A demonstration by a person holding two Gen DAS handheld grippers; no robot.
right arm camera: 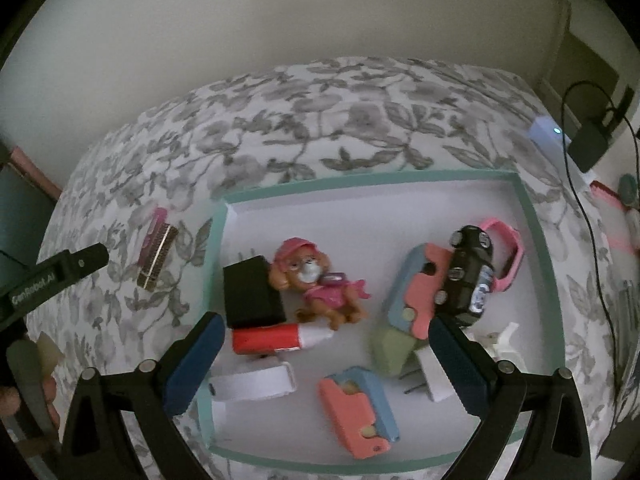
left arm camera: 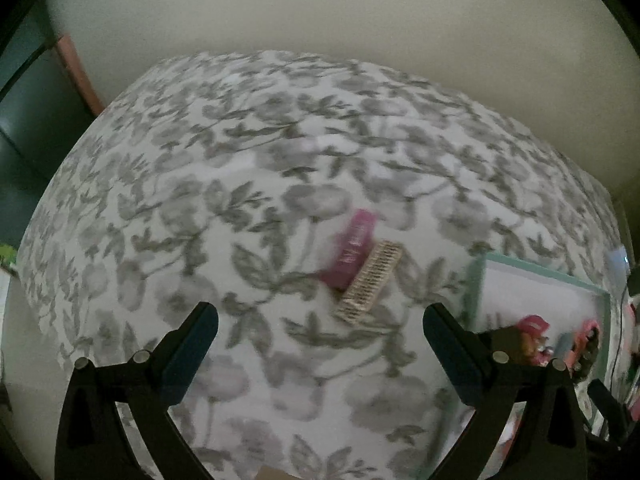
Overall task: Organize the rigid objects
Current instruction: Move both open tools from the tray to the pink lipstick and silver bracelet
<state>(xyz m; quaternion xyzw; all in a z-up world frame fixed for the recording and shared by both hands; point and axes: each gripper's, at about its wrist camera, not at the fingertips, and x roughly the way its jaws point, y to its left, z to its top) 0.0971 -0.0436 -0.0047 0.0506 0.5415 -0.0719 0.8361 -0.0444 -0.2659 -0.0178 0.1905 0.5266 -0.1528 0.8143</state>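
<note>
Both claws gape wide, empty: left claw (left arm camera: 320,316), right claw (right arm camera: 326,330). A ribbed gold-and-magenta lipstick (left arm camera: 362,270) lies diagonally on the floral bed (left arm camera: 240,160), beside the teal-rimmed box (right arm camera: 536,216).

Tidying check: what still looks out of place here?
The pink case and gold comb lie together on the floral cloth, outside the tray that holds the other things.

dim room: floral grey-and-white bedspread (left arm camera: 240,184) against a plain cream wall (left arm camera: 320,12).
</note>
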